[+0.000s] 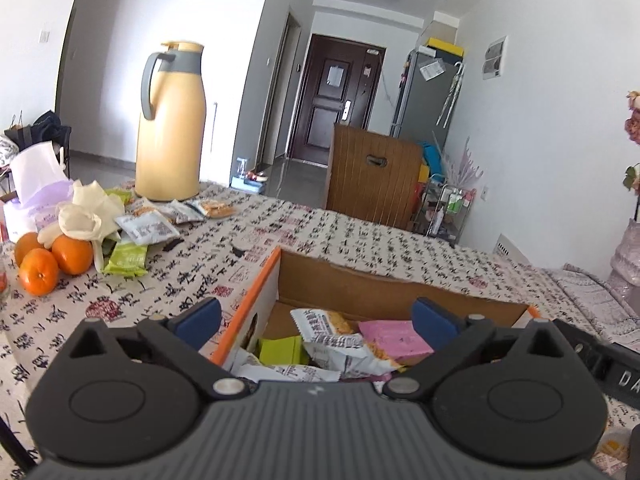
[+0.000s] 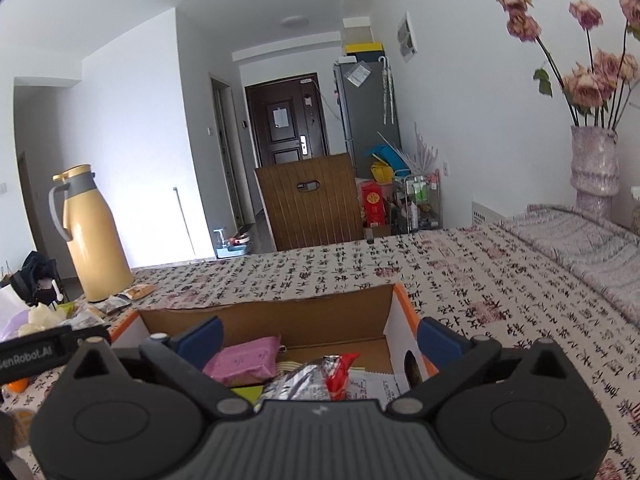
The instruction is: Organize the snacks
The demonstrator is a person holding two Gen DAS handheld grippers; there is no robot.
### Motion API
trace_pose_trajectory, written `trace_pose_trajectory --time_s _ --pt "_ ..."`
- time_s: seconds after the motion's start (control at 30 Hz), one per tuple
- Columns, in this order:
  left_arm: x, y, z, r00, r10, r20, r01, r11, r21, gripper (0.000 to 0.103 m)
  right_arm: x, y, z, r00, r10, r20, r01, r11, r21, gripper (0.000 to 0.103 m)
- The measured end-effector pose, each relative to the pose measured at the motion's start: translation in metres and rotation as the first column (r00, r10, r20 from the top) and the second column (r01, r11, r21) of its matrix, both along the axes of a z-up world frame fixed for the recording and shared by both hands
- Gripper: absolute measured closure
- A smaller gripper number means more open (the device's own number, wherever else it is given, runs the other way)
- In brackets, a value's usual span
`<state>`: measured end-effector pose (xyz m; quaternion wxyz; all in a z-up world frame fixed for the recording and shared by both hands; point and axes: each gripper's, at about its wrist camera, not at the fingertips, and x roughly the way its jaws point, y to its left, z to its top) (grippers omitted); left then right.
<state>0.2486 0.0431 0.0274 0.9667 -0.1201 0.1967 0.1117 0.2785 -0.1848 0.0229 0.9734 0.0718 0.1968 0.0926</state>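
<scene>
An open cardboard box (image 1: 360,280) with orange edges sits on the patterned tablecloth and holds several snack packets: a white one with crackers (image 1: 340,336), a pink one (image 1: 394,340) and a green one (image 1: 280,350). My left gripper (image 1: 318,318) hangs over the box's near left side, open, with nothing between its blue pads. Seen from the right wrist, the same box (image 2: 280,320) holds the pink packet (image 2: 244,362) and a silver-and-red packet (image 2: 316,380). My right gripper (image 2: 320,338) is open over it, holding nothing. More loose packets (image 1: 148,228) lie at the far left.
A yellow thermos jug (image 1: 172,124) stands at the table's far left, with three oranges (image 1: 52,260), a cream glove (image 1: 92,212) and a tissue pack (image 1: 28,200) nearby. A vase of dried roses (image 2: 594,164) stands at the far right. A wooden chair back (image 2: 312,200) rises behind the table.
</scene>
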Motion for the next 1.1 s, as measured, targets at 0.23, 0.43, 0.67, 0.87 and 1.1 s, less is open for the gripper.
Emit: trace_pose_trajectory --time_s 0.23,0.43,0.67,0.87,1.1 --pt "-0.039 -0.008 0.019 0.998 -0.022 0.056 0.020 0.999 0.032 0.000 -0.035 -0.002 0.015 0.999 0.026 0.022 -0.026 0.999 -0.022 0.000" --pt "-0.078 -0.014 0.027 0.997 -0.040 0.063 0.036 0.997 0.065 0.000 -0.075 -0.007 0.019 0.998 0.049 0.028 -0.048 0.998 -0.034 0.000" --pt "-0.128 -0.016 0.022 0.994 -0.088 0.057 0.084 0.993 0.083 0.000 -0.127 -0.013 0.013 0.997 0.081 0.021 -0.080 0.996 -0.050 0.000" --pt "-0.170 -0.019 0.006 0.990 -0.140 0.031 0.136 0.986 0.096 0.000 -0.167 -0.019 -0.002 0.994 0.104 -0.015 -0.105 0.992 -0.071 0.000" --pt "-0.198 -0.014 -0.018 0.984 -0.177 -0.025 0.179 0.981 0.069 0.000 -0.196 -0.028 -0.023 0.991 0.107 -0.074 -0.112 0.991 -0.069 0.000"
